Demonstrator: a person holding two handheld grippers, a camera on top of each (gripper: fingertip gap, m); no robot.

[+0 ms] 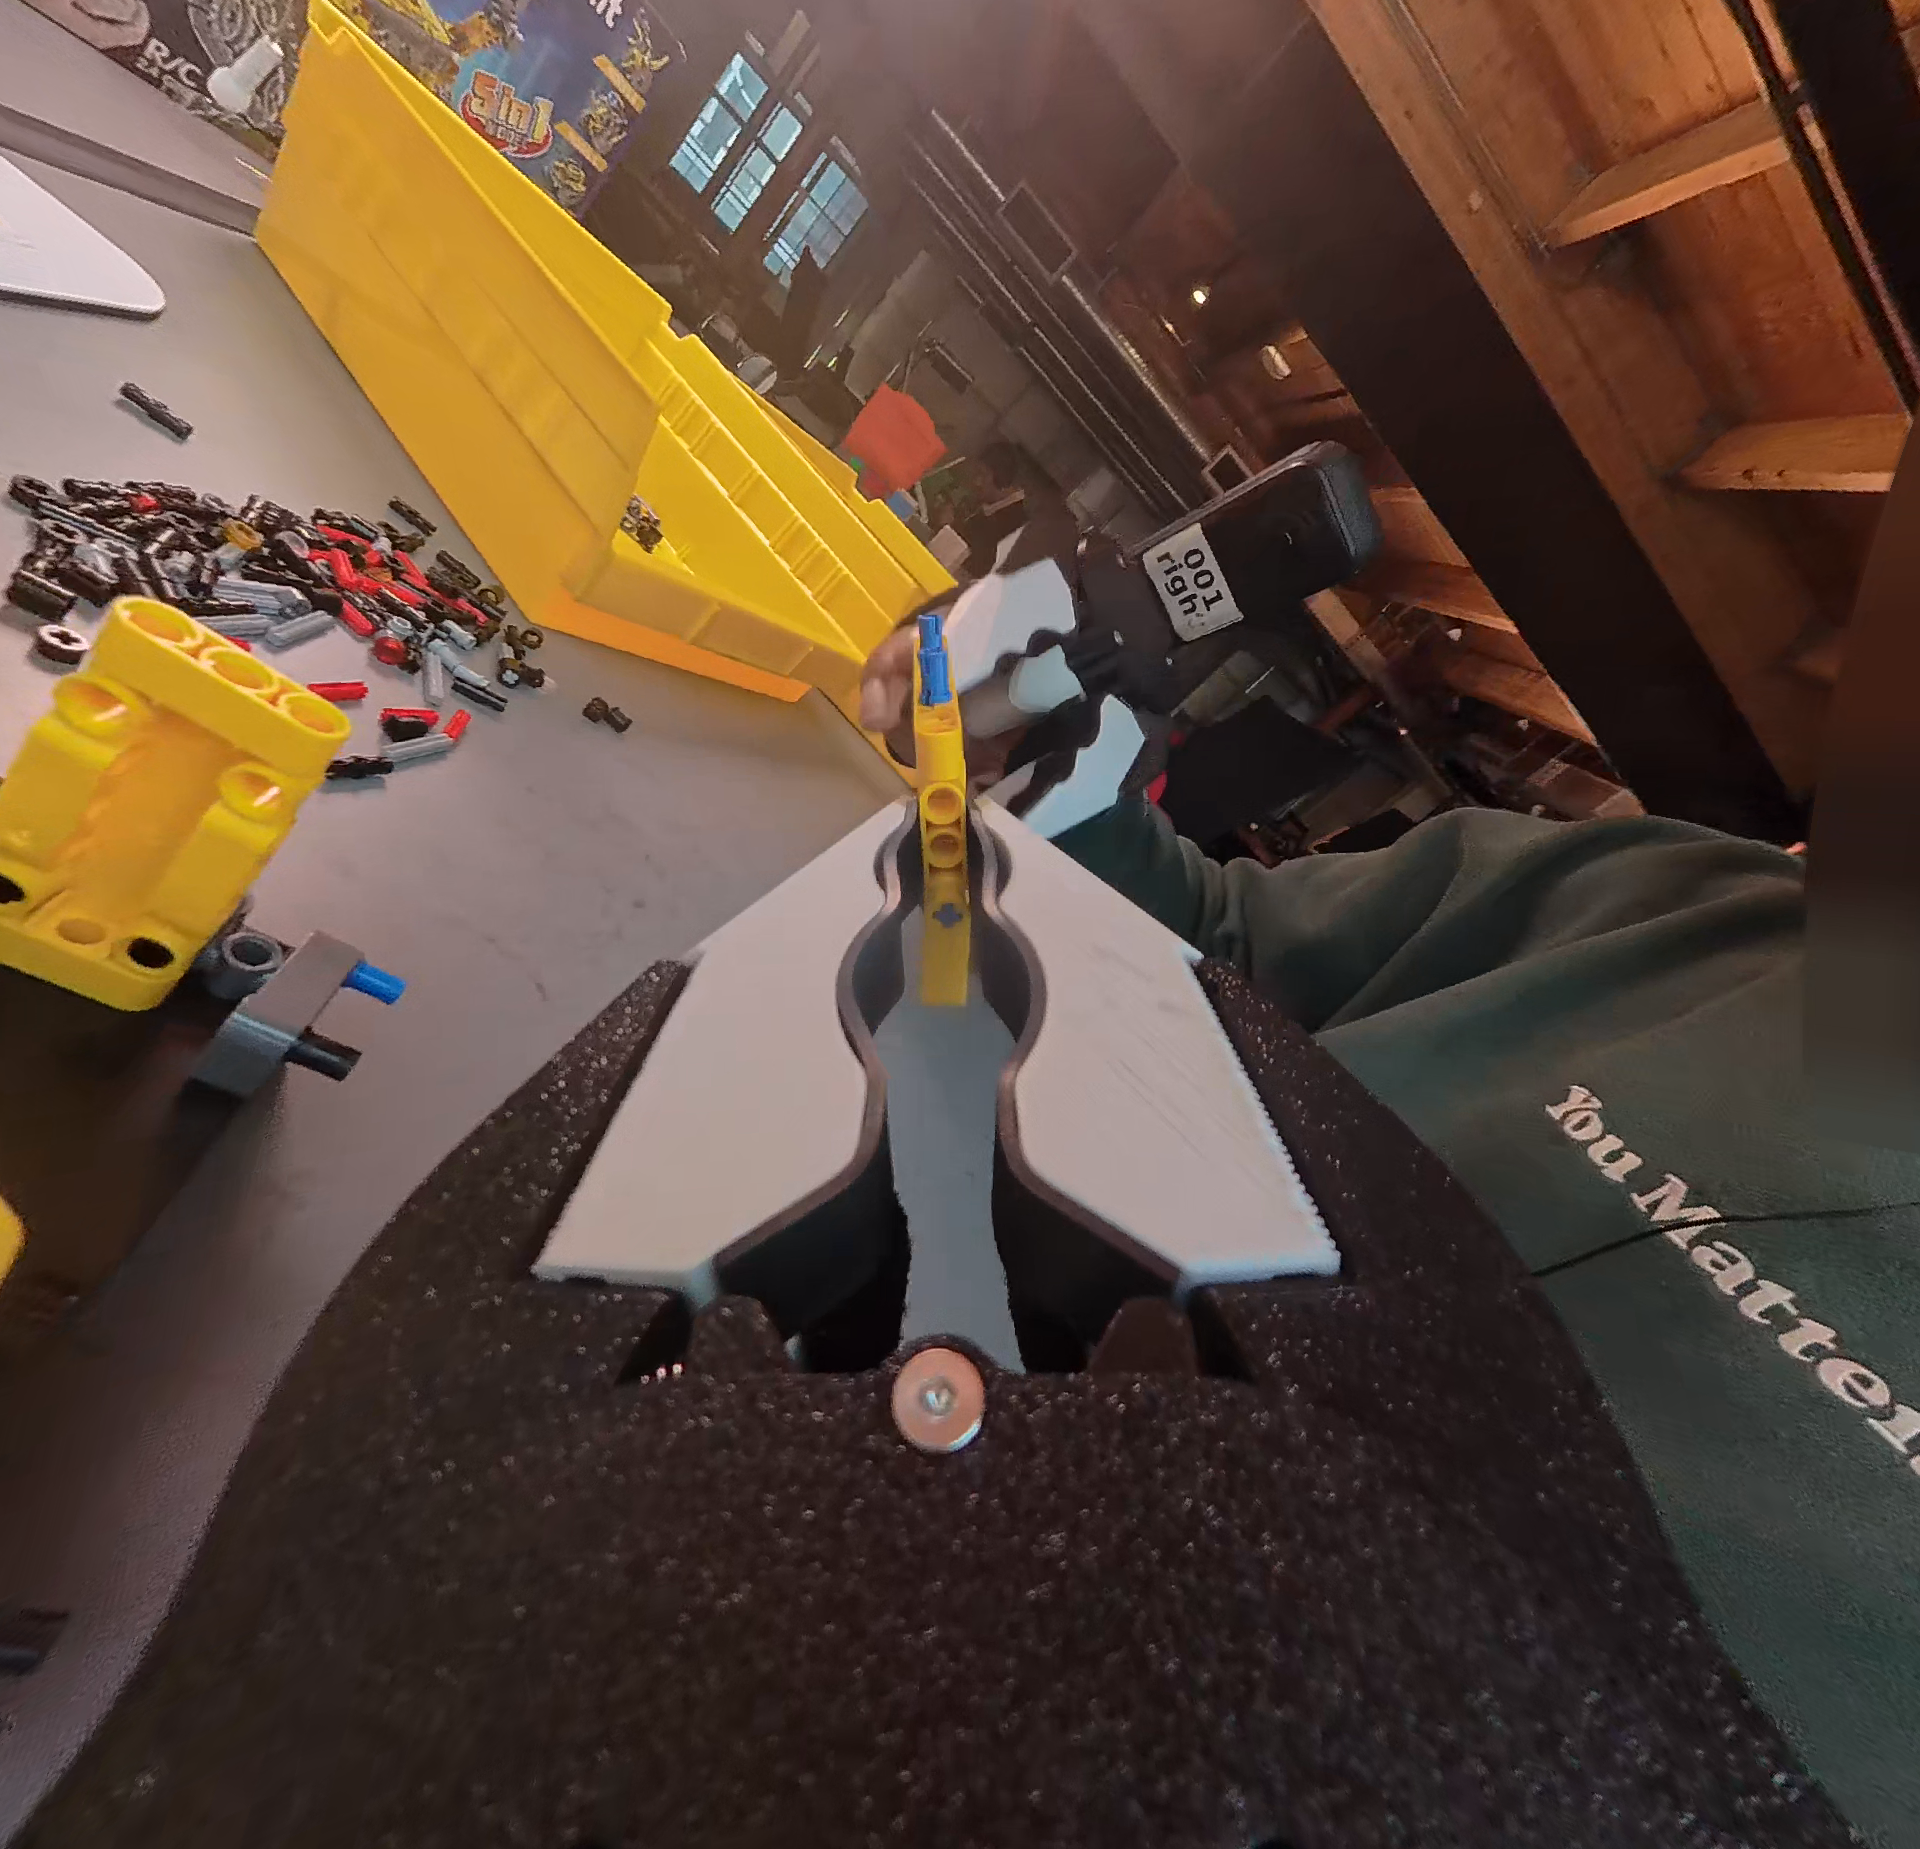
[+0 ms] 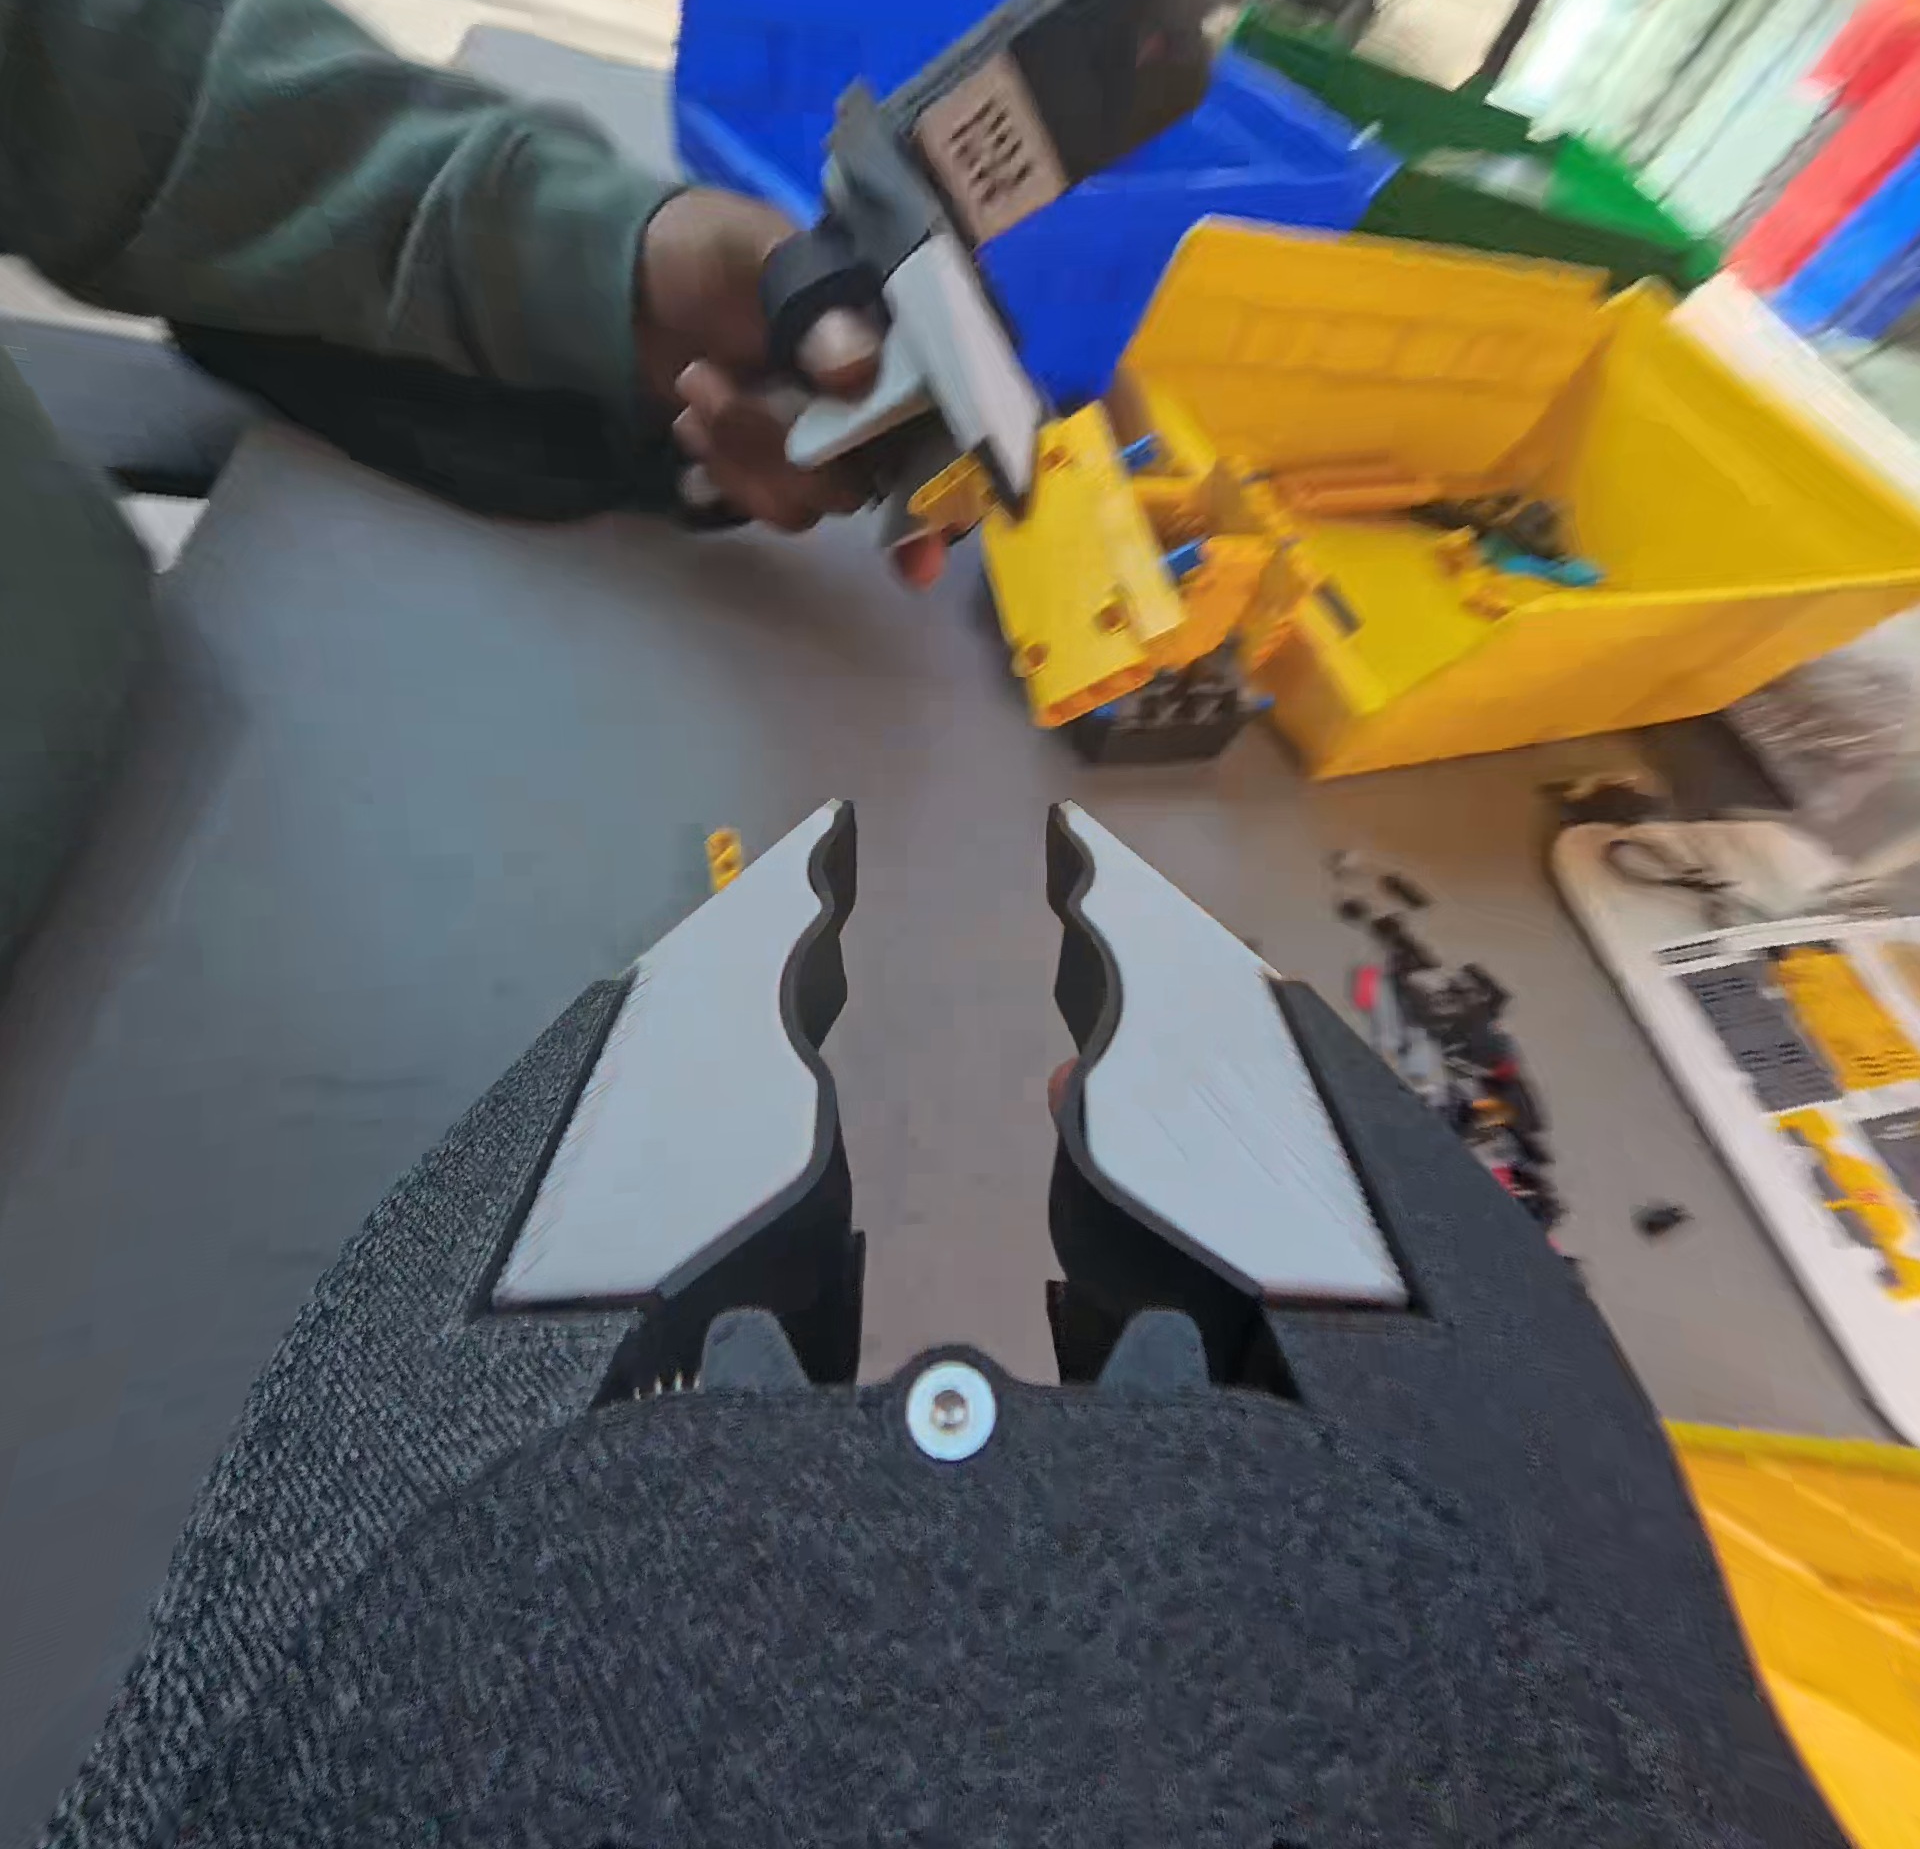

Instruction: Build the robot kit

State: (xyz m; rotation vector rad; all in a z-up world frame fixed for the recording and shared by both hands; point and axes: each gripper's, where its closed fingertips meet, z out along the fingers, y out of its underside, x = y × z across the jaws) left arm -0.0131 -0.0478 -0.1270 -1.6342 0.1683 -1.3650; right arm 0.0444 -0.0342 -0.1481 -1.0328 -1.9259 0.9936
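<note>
My left gripper (image 1: 943, 812) is shut on a yellow beam with holes (image 1: 941, 864), which sticks out past the fingertips. A blue pin (image 1: 930, 656) sits in the beam's far end. In the right wrist view, a hand holds the left gripper (image 2: 977, 490) above the table with the yellow beam (image 2: 951, 495) in it, close to a yellow brick assembly (image 2: 1091, 573). My right gripper (image 2: 951, 812) is open and empty over the grey table (image 2: 520, 760). It also shows in the left wrist view (image 1: 1039, 677), just beyond the blue pin.
A yellow bin (image 2: 1558, 511) holds loose parts, with a blue bin (image 2: 831, 64) behind it. A pile of small black, red and grey parts (image 1: 260, 573), a yellow block (image 1: 156, 791) and a grey piece with pins (image 1: 291, 1010) lie on the table. An instruction booklet (image 2: 1766, 1051) lies at right. The gap from one gripper's tips to the other's is roughly 7 cm.
</note>
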